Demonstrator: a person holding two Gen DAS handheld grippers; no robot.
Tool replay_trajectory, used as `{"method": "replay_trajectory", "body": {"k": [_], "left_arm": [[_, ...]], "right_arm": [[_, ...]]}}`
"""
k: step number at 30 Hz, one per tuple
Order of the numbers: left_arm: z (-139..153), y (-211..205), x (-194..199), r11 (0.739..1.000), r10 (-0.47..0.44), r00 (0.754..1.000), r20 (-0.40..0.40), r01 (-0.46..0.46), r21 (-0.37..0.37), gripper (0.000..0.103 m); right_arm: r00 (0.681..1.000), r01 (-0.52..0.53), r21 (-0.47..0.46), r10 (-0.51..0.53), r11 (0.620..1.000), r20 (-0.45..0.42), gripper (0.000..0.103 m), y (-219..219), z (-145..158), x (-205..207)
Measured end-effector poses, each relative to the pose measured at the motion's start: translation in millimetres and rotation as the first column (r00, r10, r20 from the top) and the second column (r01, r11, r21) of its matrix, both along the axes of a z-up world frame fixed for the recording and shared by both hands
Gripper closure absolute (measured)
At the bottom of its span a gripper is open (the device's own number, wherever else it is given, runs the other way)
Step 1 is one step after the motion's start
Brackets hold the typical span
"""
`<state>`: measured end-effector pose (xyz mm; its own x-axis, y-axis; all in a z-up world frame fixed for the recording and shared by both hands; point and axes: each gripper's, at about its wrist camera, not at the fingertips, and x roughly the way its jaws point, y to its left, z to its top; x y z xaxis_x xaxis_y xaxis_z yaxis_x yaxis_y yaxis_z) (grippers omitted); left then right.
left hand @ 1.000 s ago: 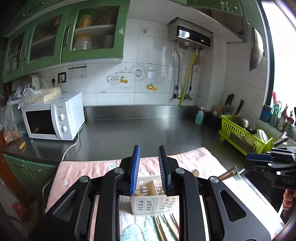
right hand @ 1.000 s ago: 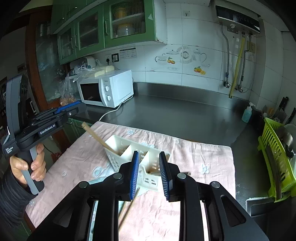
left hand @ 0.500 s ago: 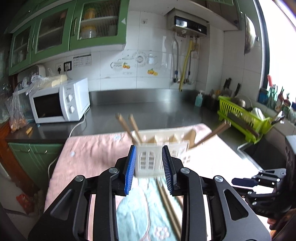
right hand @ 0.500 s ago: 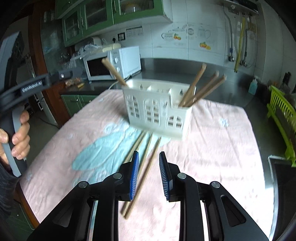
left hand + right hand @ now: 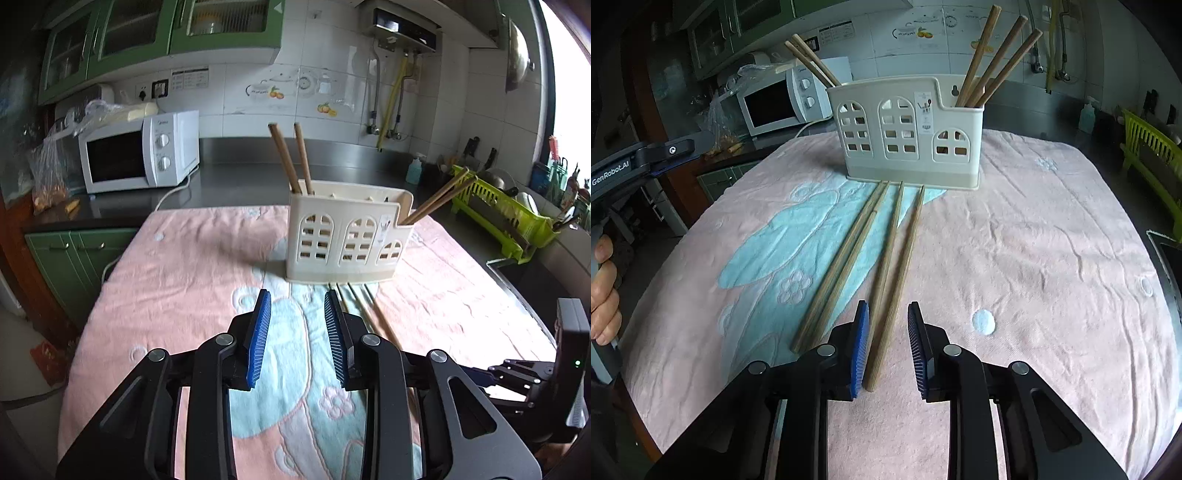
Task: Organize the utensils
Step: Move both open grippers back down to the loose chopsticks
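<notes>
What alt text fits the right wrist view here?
The open right gripper hovers over the near ends of four wooden chopsticks lying on a pink towel. Behind them stands a cream utensil caddy holding more chopsticks, with a white microwave beyond.

Dark steel bench carrying a white microwave oven and a pink towel with pale blue flower pattern. On the towel: an upright cream plastic utensil caddy and four loose wooden chopsticks lying before it.
</notes>
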<state>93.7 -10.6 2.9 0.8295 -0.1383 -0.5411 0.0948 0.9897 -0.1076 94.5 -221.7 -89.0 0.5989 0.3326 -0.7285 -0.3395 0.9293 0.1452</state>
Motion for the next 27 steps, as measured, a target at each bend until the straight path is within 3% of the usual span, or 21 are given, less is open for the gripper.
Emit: {"method": "replay_trajectory", "body": {"k": [16, 27], "left_arm": [[-52, -4, -10, 0.999, -0.020, 0.994, -0.106, 0.017, -0.029, 0.073], [-79, -22, -10, 0.996, -0.079, 0.980, -0.183, 0.070, -0.055, 0.073]], "right_arm": [[0.996, 0.035, 0.003, -0.035, 0.999, -0.081, 0.093, 8, -32, 12], [0.998, 0.042, -0.077, -0.045, 0.996, -0.042, 0.096, 4, -31, 6]]}}
